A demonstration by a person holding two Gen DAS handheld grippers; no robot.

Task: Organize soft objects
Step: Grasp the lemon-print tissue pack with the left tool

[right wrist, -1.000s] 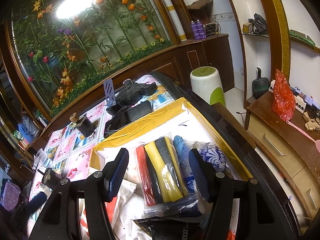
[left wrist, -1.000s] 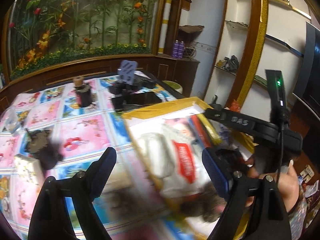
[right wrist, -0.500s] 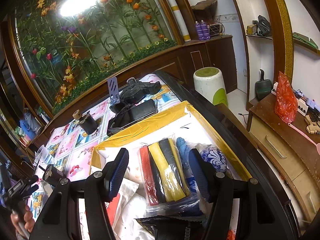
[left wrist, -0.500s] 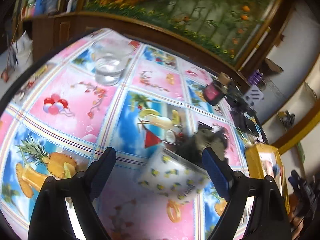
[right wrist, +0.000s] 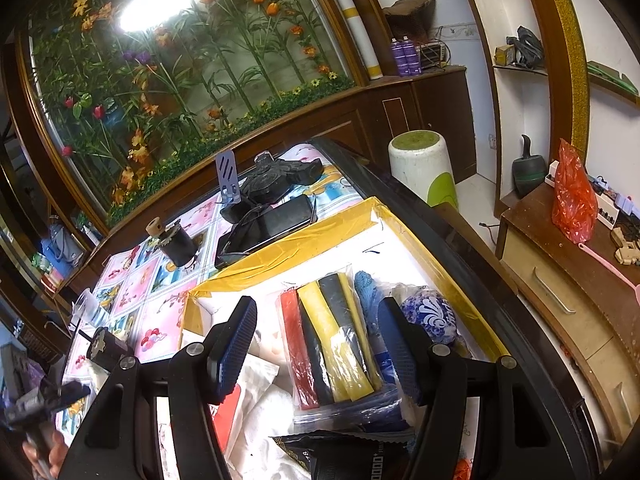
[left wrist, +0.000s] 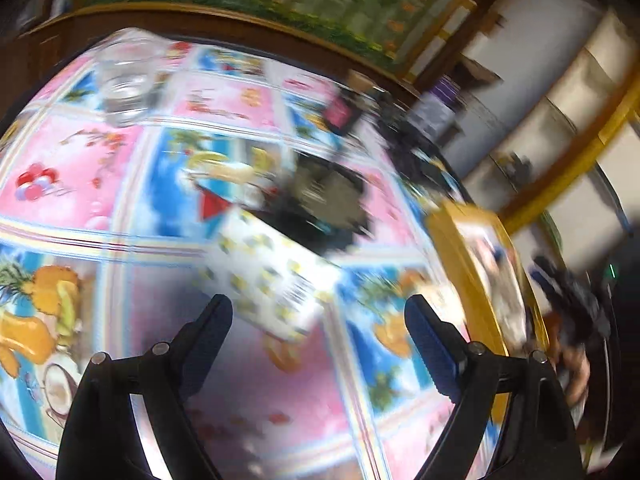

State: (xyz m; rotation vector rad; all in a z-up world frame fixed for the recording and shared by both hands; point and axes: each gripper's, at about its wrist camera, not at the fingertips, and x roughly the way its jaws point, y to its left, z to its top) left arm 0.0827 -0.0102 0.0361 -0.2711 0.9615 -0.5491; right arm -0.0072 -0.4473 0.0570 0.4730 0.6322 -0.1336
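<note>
Tissue pack [left wrist: 272,276], white with yellow print, is lying just ahead of and between the widely spread, empty fingers of the left gripper [left wrist: 318,316], probably light and squashy, so gripping across its middle is looking safest.

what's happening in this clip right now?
A person is sorting soft packs into a yellow-edged box. The left gripper, open and empty, points at a white lemon-print pack on the tablecloth. The right gripper, open, hovers over the box above a bag of coloured rolls.
</note>
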